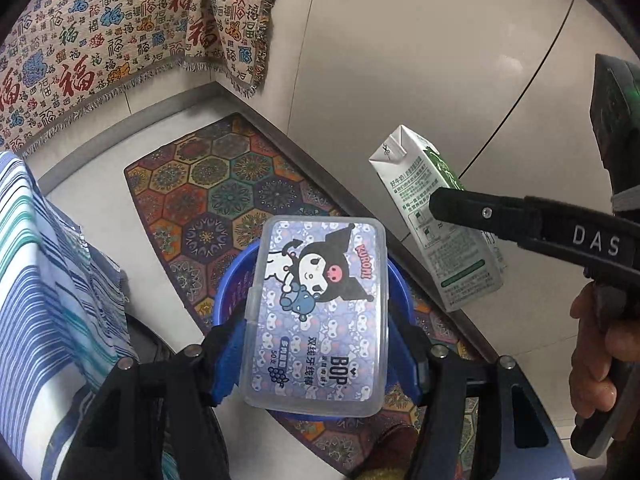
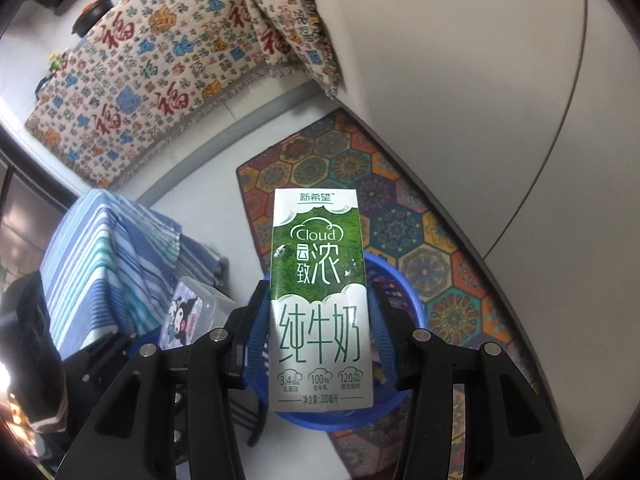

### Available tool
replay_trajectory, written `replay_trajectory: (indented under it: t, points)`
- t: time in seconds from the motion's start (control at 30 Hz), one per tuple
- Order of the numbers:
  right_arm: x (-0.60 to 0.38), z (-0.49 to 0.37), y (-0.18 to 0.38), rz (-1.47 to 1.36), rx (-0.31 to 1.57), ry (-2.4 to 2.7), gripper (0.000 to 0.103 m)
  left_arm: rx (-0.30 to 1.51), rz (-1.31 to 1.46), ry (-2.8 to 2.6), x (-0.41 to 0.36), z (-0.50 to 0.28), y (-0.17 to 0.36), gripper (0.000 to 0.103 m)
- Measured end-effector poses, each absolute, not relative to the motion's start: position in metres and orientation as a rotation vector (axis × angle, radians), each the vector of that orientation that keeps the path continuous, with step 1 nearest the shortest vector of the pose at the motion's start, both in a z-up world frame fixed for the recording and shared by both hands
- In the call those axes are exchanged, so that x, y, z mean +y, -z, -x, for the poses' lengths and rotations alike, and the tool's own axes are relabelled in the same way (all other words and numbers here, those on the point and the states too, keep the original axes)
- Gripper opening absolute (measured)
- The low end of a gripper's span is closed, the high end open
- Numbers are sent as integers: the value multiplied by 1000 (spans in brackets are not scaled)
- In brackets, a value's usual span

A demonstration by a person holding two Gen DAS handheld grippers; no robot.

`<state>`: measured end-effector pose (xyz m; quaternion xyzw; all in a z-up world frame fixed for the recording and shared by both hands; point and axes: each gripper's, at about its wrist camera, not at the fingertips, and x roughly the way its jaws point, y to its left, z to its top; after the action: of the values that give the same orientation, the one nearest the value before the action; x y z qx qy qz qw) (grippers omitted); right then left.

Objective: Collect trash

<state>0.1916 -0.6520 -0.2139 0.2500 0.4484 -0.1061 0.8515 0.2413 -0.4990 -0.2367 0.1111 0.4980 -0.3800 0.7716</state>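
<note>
My left gripper (image 1: 316, 344) is shut on a clear plastic floss-pick box (image 1: 316, 312) with a cartoon label, held above a blue plastic basket (image 1: 232, 280). My right gripper (image 2: 320, 320) is shut on a green and white milk carton (image 2: 320, 300), held upright over the same blue basket (image 2: 400, 292). In the left wrist view the carton (image 1: 440, 224) hangs to the right of the box, clamped by the right gripper's black finger (image 1: 480, 212). In the right wrist view the floss box (image 2: 188, 312) shows at lower left.
The basket stands on a colourful hexagon-patterned mat (image 1: 224, 184) on a grey floor. A patterned cloth with red characters (image 1: 100, 48) hangs at the back. A blue striped cloth (image 1: 48, 264) drapes over something at the left. A white curved wall (image 1: 420, 60) is at the right.
</note>
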Motion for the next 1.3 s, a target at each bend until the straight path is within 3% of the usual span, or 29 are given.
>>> replay_trajectory:
  t: [0.2, 0.3, 0.5, 0.73, 0.8, 0.87, 0.97, 1.3]
  points:
    - [-662, -192, 222, -588, 935, 233, 52, 1072, -277, 847, -506, -233, 241, 71]
    - [-665, -190, 224, -623, 925, 237, 67, 1076, -275, 851, -508, -236, 243, 72]
    - [-669, -180, 214, -629, 893, 271, 80, 1047, -249, 824, -502, -238, 233, 72]
    - [-661, -144, 175, -578, 861, 327, 103, 945, -225, 786, -478, -205, 174, 74]
    - [-654, -124, 160, -572, 847, 330, 103, 923, -189, 792, -462, -192, 154, 86]
    - [-643, -104, 149, -556, 832, 329, 103, 896, -168, 778, -447, -178, 136, 89]
    - [-620, -79, 144, -458, 878, 381, 103, 907, -211, 763, -436, -157, 124, 103]
    - [-557, -8, 131, -284, 866, 516, 103, 880, -272, 654, -395, -106, 104, 103]
